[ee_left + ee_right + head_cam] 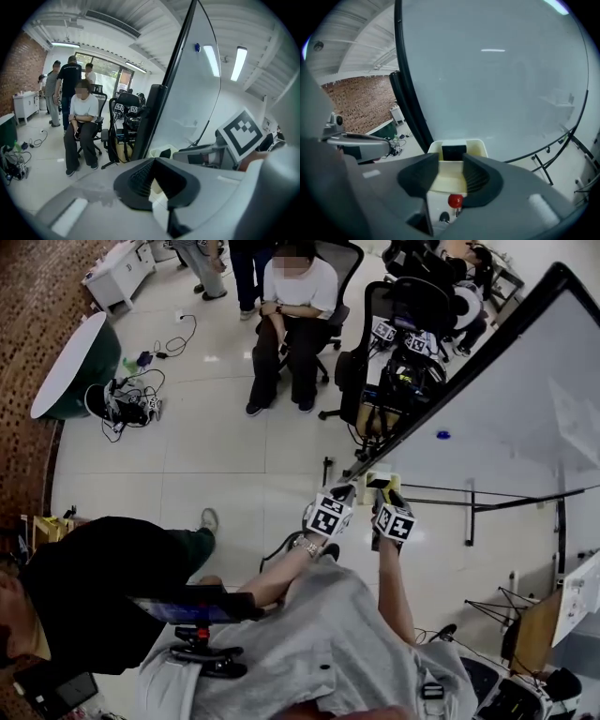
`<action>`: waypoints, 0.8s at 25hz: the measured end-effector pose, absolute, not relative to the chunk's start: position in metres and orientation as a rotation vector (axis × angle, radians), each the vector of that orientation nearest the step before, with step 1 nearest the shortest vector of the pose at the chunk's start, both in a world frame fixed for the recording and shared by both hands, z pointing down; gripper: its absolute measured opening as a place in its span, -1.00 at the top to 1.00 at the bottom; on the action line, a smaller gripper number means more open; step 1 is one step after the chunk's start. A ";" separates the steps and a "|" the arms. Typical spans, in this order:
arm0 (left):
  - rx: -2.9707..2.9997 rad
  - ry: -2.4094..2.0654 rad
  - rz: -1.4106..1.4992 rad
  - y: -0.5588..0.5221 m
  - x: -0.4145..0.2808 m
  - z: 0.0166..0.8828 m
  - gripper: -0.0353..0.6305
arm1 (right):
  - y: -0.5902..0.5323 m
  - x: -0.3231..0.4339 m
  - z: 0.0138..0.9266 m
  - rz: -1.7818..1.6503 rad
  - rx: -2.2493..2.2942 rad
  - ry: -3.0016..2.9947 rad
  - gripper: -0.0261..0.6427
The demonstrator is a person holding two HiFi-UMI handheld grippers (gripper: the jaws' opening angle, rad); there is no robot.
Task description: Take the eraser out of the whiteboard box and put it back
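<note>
Partly open right hand-held gripper [450,163] around whiteboard box [478,147]

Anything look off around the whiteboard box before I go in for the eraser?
Nothing stands out. The eraser sits inside the whiteboard box, and the box looks level and undamaged, with nothing spilled.

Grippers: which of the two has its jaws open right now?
The right gripper: its jaws stand apart, framing the cream whiteboard box with the black eraser inside. On the left gripper the jaws meet at the tips, holding nothing.
</note>
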State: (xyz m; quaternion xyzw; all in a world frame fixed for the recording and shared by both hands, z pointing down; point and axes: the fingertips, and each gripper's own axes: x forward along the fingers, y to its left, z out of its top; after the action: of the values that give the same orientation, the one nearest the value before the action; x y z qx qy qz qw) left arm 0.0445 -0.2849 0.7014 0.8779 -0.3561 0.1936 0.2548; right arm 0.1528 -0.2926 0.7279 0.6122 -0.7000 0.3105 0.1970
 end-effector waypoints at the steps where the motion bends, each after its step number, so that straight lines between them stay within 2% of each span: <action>1: 2.383 -0.954 0.523 -0.282 0.048 0.702 0.88 | -0.286 0.152 0.726 0.881 1.732 -1.957 0.76; 2: 2.379 -0.941 0.518 -0.279 0.052 0.703 0.88 | -0.280 0.151 0.725 0.898 1.737 -1.963 0.91; 12: 2.385 -0.975 0.500 -0.236 0.079 0.699 0.88 | -0.238 0.139 0.704 0.864 1.643 -2.091 0.91; 20: 2.321 -1.124 0.528 -0.127 0.109 0.713 0.88 | -0.133 0.144 0.705 0.893 1.521 -2.206 0.92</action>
State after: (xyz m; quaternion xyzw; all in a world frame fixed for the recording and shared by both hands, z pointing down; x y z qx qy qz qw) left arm 0.1091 -0.1275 0.7125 0.8533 -0.4134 0.1939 0.2519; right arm 0.1436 -0.1332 0.7047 0.5316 -0.7713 0.3124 0.1579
